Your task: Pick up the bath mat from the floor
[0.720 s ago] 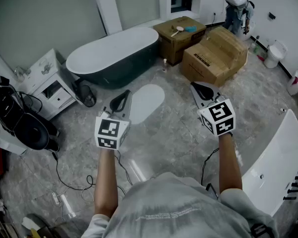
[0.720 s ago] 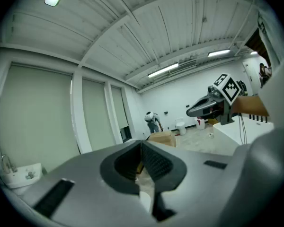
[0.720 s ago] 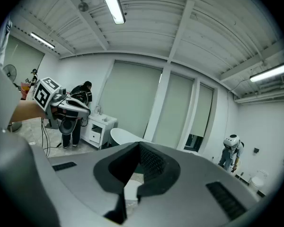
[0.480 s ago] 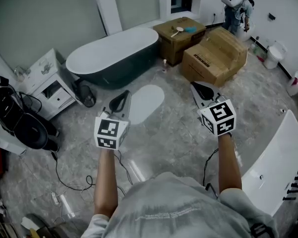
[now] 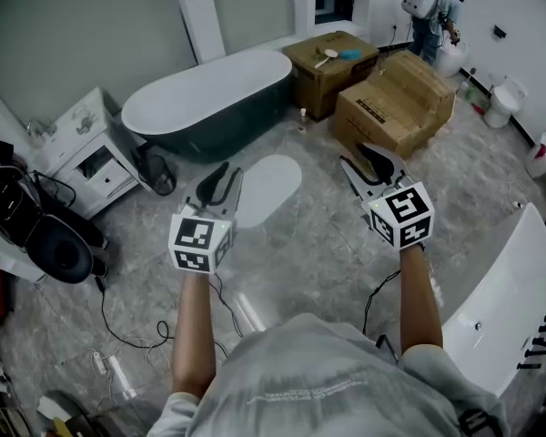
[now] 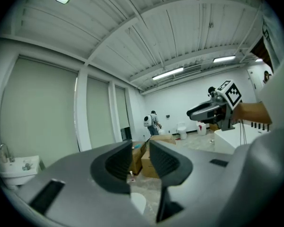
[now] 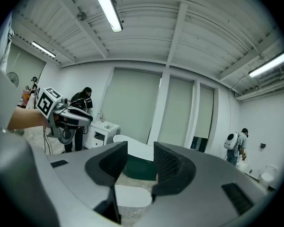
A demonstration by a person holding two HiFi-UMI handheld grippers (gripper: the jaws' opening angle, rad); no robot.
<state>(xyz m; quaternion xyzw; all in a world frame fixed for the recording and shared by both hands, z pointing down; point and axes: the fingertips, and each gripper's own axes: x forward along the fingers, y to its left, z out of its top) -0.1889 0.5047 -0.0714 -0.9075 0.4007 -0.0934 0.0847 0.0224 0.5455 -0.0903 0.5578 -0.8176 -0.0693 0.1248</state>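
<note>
Now we carry both tools empty: the right gripper (image 5: 360,158), shut a moment ago, has spread its jaws for the reach, the left gripper (image 5: 227,175) is barely parted, and the bath mat (image 5: 271,186) lies untouched mid-floor beside the bathtub (image 5: 205,98).

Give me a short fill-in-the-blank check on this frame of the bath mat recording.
The pale oval bath mat lies flat on the grey ___. Beyond it stands a dark oval ___ with a white inside. The left gripper and right gripper hold ___ between their jaws.
Missing words: floor; bathtub; nothing.
</note>
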